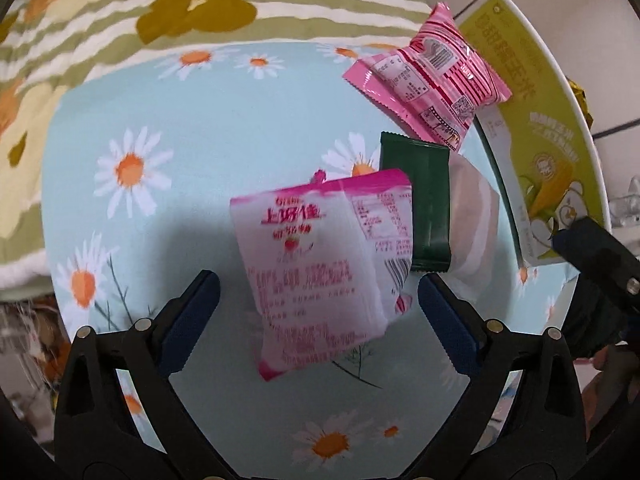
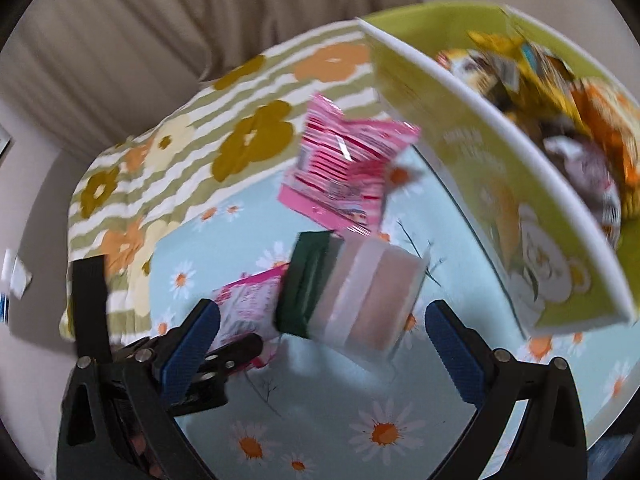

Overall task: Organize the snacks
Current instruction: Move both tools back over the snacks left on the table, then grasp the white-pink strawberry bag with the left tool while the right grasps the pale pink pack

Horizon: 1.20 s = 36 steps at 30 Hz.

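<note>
The left gripper (image 1: 318, 300) hung with jaws apart over a white-pink pouch (image 1: 324, 268) on the daisy-print worktop (image 1: 224, 132). Just beside the pouch lay a green packet (image 1: 420, 204), overlapping a clear-wrapped cake (image 1: 472, 220); a pink striped packet (image 1: 432, 80) leaned on the yellow-green box (image 1: 536, 120). The right gripper (image 2: 322, 322), jaws also apart, hovered above the cake (image 2: 372, 292). More snacks (image 2: 560, 100) filled the box (image 2: 480, 152).
</note>
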Tool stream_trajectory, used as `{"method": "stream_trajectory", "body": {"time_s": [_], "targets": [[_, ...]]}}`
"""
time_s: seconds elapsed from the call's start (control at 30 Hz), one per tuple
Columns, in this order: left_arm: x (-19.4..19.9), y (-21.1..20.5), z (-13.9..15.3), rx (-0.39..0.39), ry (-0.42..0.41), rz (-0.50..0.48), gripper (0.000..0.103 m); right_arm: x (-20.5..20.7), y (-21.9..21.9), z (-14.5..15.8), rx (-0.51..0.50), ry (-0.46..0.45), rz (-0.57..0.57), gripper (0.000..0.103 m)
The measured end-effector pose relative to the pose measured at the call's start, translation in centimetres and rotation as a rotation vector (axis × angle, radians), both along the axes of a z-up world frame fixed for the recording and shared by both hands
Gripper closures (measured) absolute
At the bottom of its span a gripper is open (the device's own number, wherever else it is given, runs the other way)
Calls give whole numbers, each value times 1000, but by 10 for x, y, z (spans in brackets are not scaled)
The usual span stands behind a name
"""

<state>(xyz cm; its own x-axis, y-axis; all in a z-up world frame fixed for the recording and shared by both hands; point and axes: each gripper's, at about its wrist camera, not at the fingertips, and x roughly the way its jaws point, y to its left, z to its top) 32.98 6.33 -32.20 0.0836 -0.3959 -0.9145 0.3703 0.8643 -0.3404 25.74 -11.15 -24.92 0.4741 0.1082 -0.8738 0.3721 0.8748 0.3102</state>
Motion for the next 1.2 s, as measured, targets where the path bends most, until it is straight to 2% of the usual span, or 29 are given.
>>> {"method": "stream_trajectory", "body": {"time_s": [0.1,0.17,0.23,0.43,0.57,0.63,0.7,1.0,1.1,1.2], "targets": [[2,-4,0,23,-32,-20,7,2,-6,-13,-9,31,-71,1],[1,-8,1,41,-60,-45,12,3,-8,-17,-14,39,-96,1],[0,-11,2,44,-75,-72,24,5,-10,-23,-19,47,-117,3],[-1,-11,5,51,-87,-104,40,9,-13,-34,-36,82,-145,8],[0,-6,7,41,-97,-101,46,10,-18,-43,-24,103,-173,8],[2,-4,10,35,-104,-97,50,11,-20,-46,-18,110,-182,15],[3,0,13,35,-109,-90,50,11,-21,-50,-14,119,-187,18],[13,17,23,25,-120,-46,50,21,-12,-58,-22,145,-179,18],[15,22,26,21,-125,-35,50,26,-6,-61,-51,152,-164,18],[16,26,29,18,-133,-25,50,29,1,-61,-106,167,-135,24]]}}
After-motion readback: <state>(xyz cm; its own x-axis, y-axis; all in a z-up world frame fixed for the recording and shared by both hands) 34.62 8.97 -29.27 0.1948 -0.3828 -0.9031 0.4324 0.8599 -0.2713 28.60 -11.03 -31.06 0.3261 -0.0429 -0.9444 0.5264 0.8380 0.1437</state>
